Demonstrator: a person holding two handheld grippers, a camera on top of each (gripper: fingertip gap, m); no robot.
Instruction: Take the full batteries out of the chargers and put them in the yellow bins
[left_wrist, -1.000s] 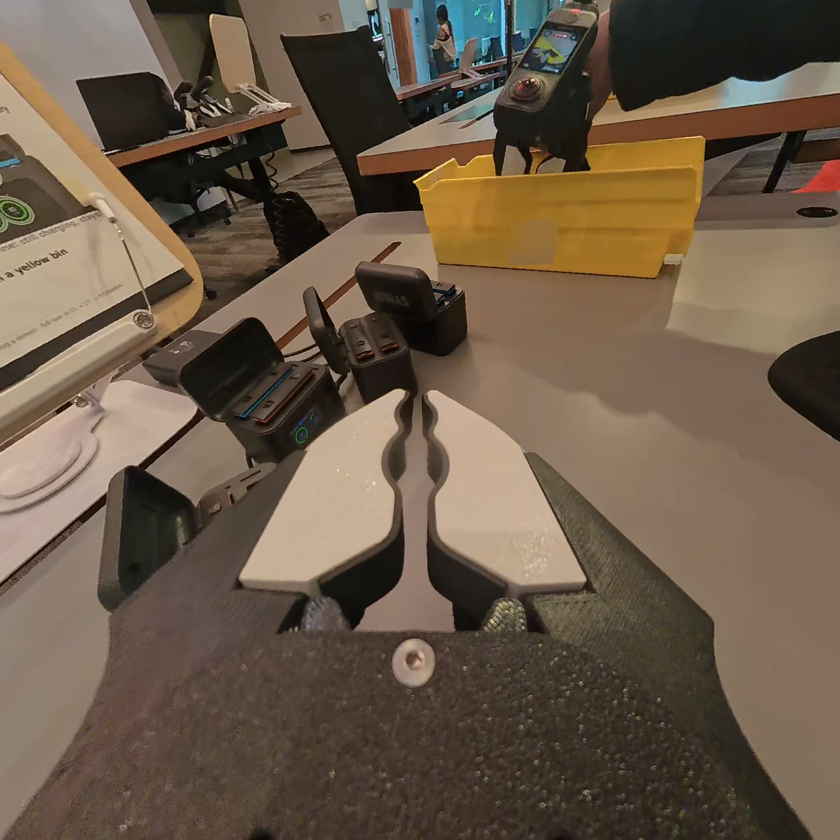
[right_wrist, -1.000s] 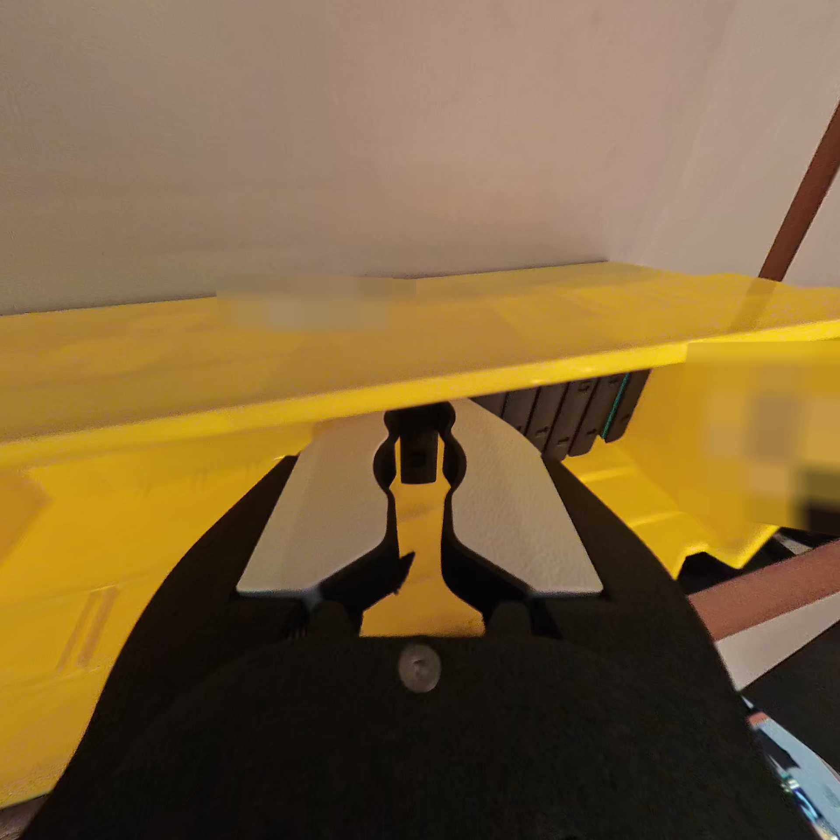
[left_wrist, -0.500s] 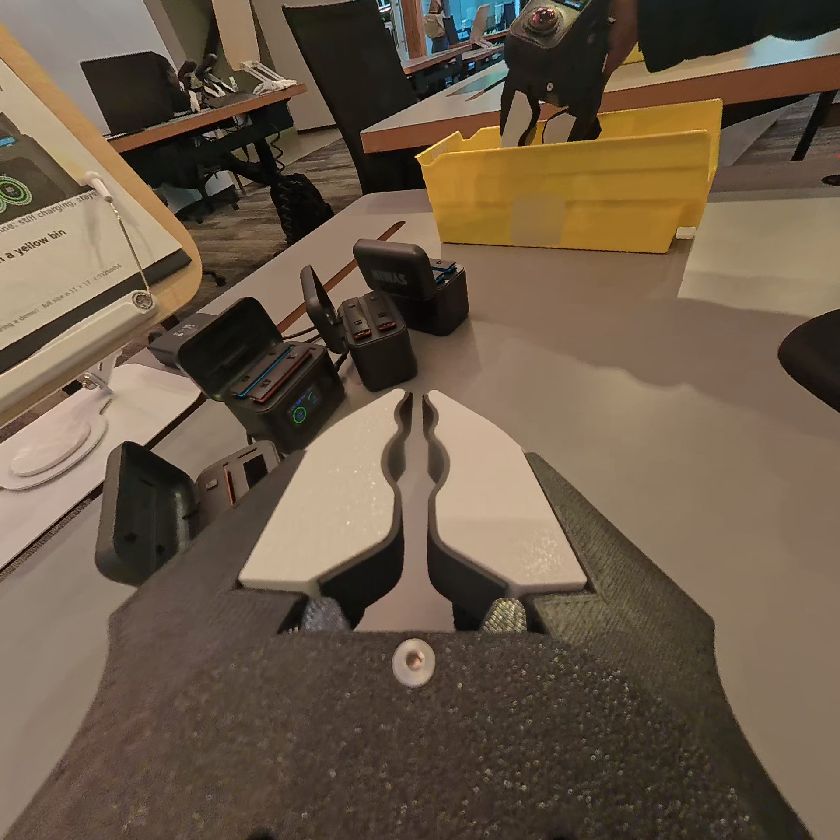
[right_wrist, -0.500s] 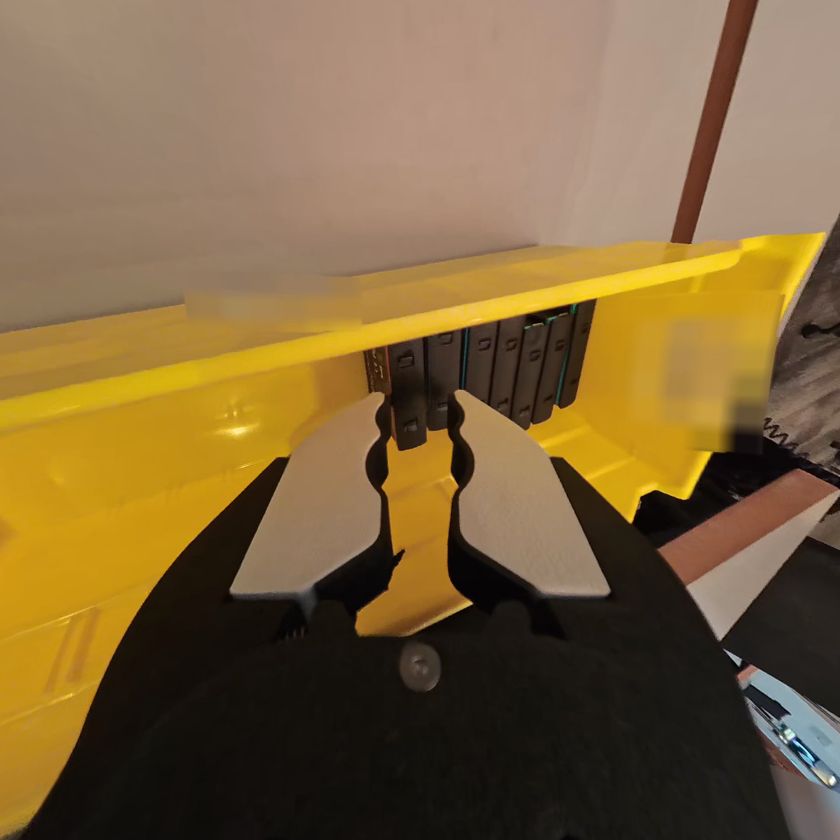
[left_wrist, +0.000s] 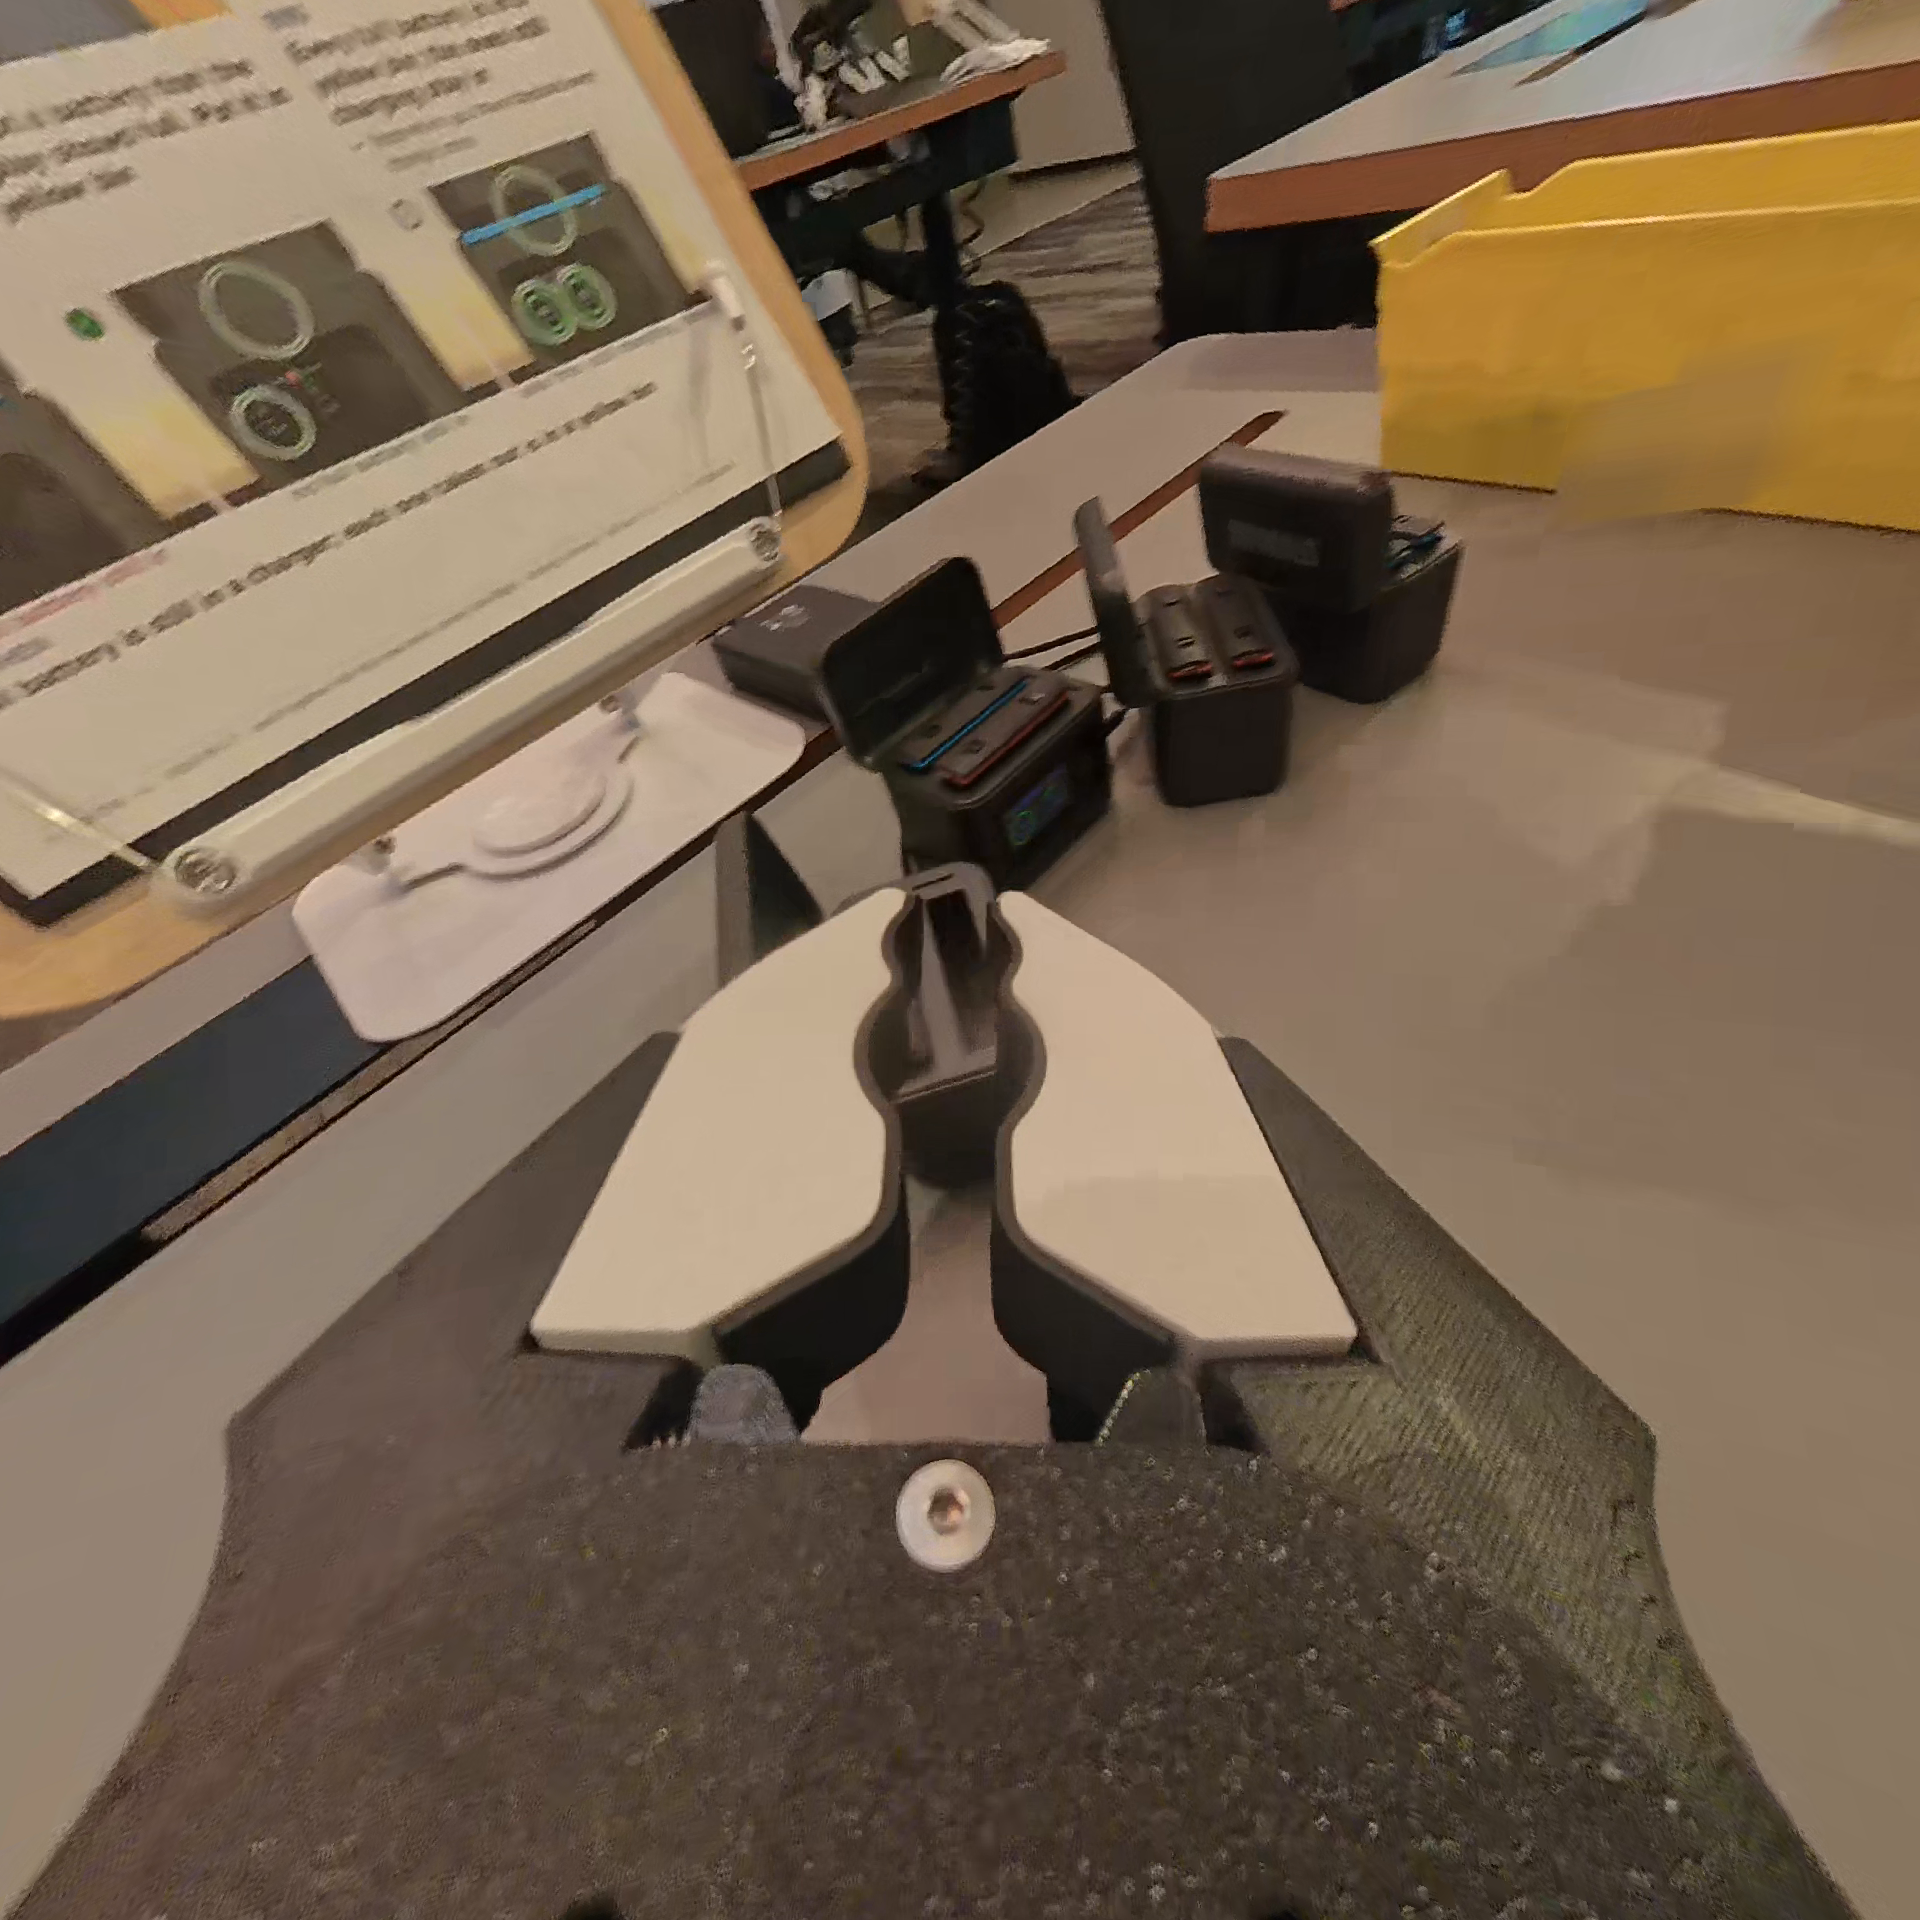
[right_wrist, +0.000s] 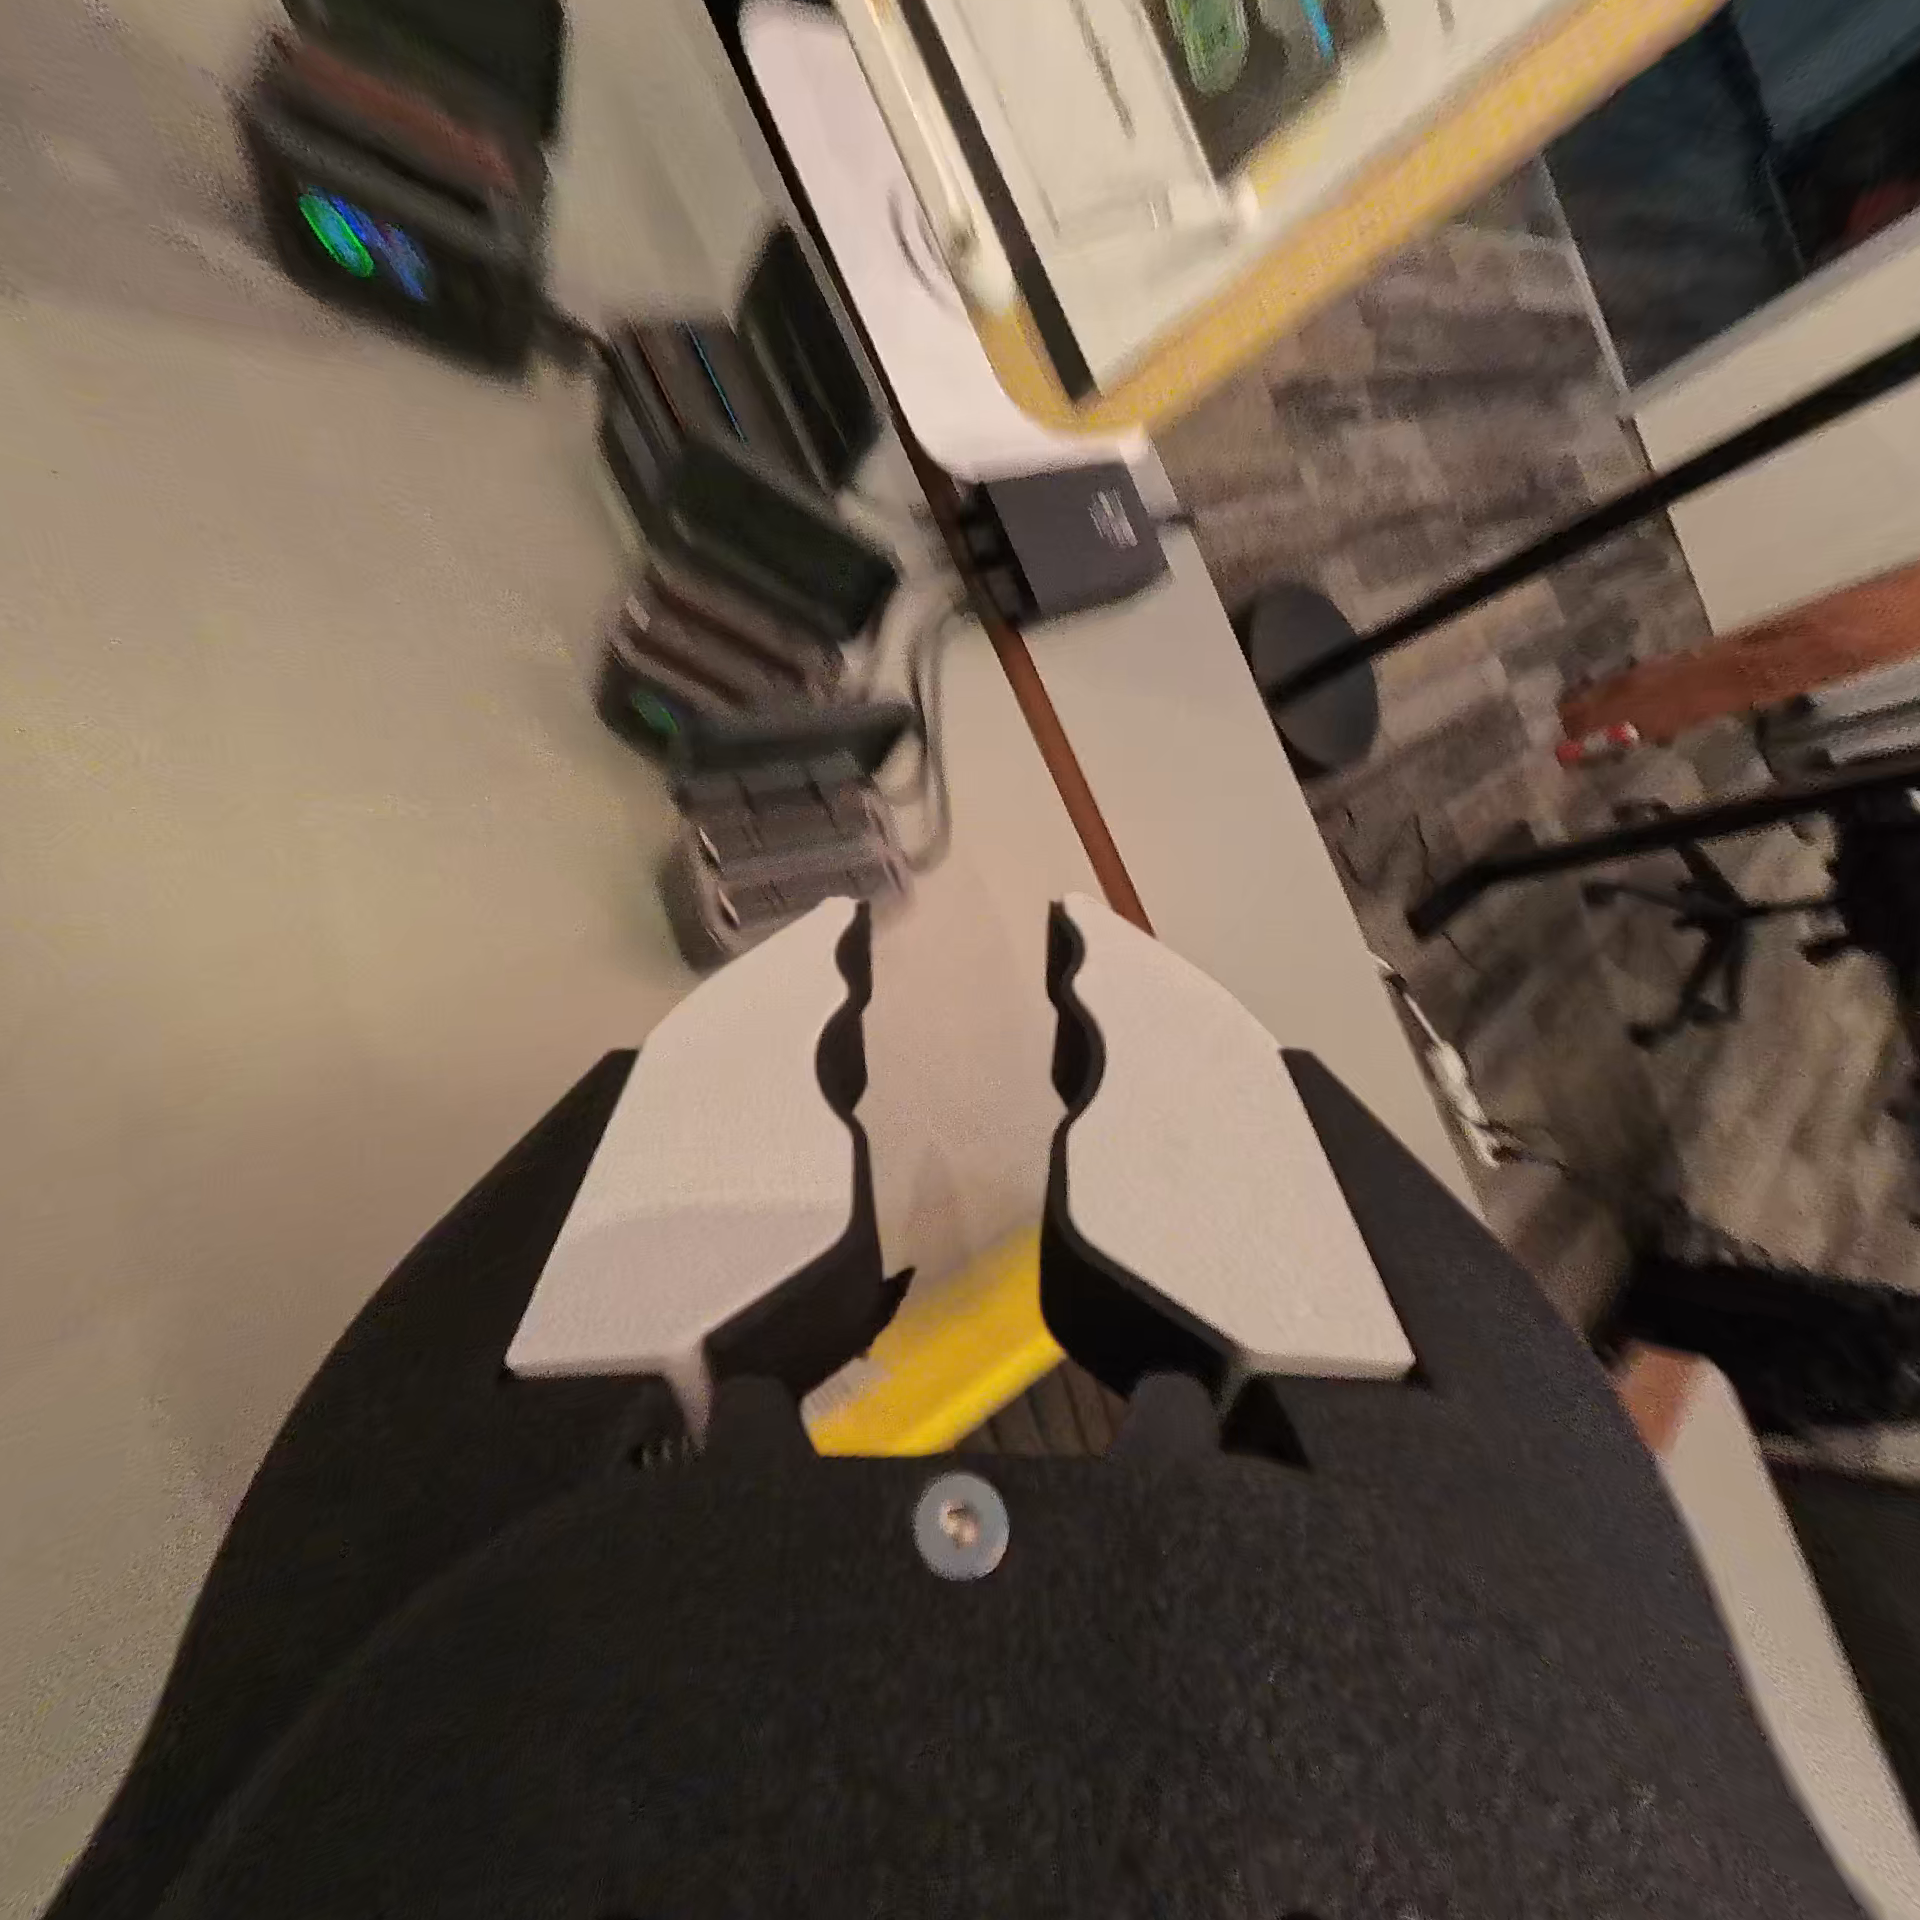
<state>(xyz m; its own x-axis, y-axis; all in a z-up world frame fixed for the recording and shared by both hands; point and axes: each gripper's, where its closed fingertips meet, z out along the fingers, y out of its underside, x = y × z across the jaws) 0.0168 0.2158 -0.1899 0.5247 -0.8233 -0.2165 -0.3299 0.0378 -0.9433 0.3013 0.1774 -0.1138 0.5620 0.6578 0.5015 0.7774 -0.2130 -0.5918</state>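
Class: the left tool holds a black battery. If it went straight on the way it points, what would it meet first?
Probably the open charger with the lit display, straight beyond the left tool and its battery. Another black part hidden behind the fingertips may come first; depth is unclear.

An open-plan office or shared workroom is showing here. Long wood-edged desks (left_wrist: 1558, 135) are standing in rows on patterned grey carpet (left_wrist: 1049, 260), with a dark chair (left_wrist: 1236, 177) pushed up between them. An instruction sheet on a tilted stand (left_wrist: 343, 416) is facing the grey work table (left_wrist: 1558, 1091), where what are probably cabled battery chargers (left_wrist: 997, 748) are sitting.
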